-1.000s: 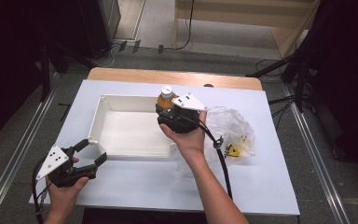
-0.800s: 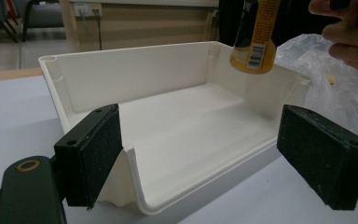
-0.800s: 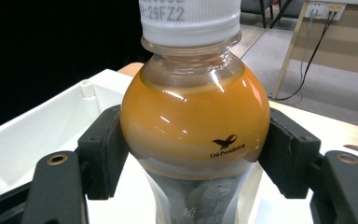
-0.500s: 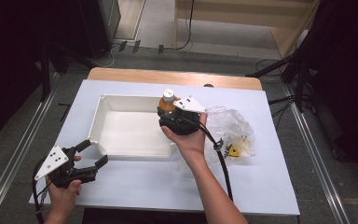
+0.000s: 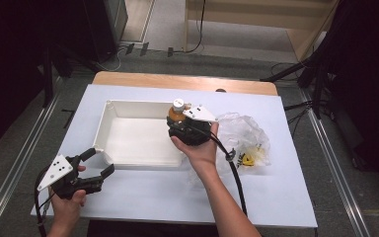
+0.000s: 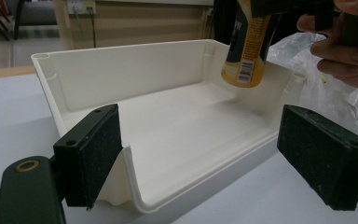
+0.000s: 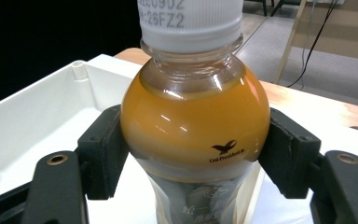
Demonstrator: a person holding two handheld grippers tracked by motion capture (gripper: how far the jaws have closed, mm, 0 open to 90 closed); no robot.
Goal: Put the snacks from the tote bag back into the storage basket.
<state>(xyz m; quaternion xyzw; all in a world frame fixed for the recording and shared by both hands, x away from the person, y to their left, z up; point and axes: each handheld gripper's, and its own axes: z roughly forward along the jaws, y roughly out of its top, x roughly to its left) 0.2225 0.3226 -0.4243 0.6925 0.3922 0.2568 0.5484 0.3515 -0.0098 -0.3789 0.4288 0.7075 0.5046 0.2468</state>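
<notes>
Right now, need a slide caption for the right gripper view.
Right gripper clamps an orange drink bottle above the white tray.

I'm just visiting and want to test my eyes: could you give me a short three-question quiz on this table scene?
1. True or false: the right gripper is shut on the clear plastic bottle of orange drink.
2. Where is the bottle's base? A) hanging above the white plastic tray B) lying on the table C) inside the crumpled clear plastic bag
3. In a word, how do the jaws of the left gripper stand?

Key: 1 true: the pads press on both sides of its shoulder. 2 A: the left gripper view shows it over the tray's right end, clear of the floor. 3 open, with nothing between them.
</notes>
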